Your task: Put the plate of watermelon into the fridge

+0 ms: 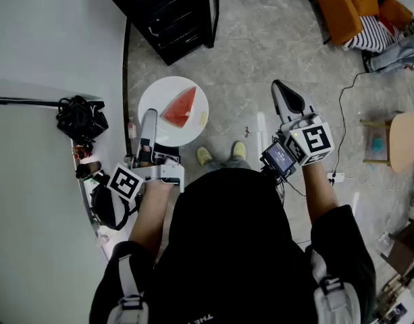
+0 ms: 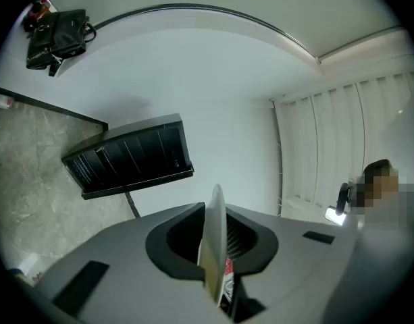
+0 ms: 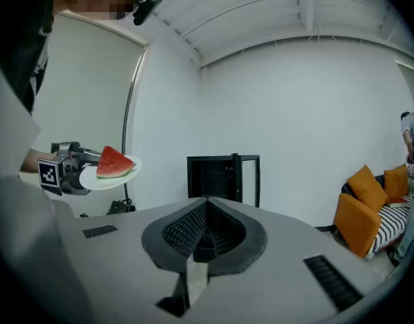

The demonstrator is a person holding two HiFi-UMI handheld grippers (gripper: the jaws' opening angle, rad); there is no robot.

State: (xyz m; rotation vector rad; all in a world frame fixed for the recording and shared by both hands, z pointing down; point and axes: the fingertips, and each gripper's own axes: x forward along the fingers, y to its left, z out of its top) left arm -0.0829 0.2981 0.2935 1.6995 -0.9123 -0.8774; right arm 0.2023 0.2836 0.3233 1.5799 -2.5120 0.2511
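A black bag (image 1: 80, 119) lies at the far left; just right of it the left gripper (image 1: 148, 123) is clamped on the near rim of the white plate (image 1: 156, 103), holding it in the air above the floor (image 1: 261, 59) (its own view shows the rim edge-on between narrow jaws); the wedge of watermelon (image 1: 180, 108) rests on the plate; the black fridge (image 1: 167, 9) stands beyond, apart from the plate, its door open; further right, the right gripper (image 1: 288, 98) has its jaws pressed together with nothing between them; an orange sofa (image 1: 348, 2) sits at the far right.
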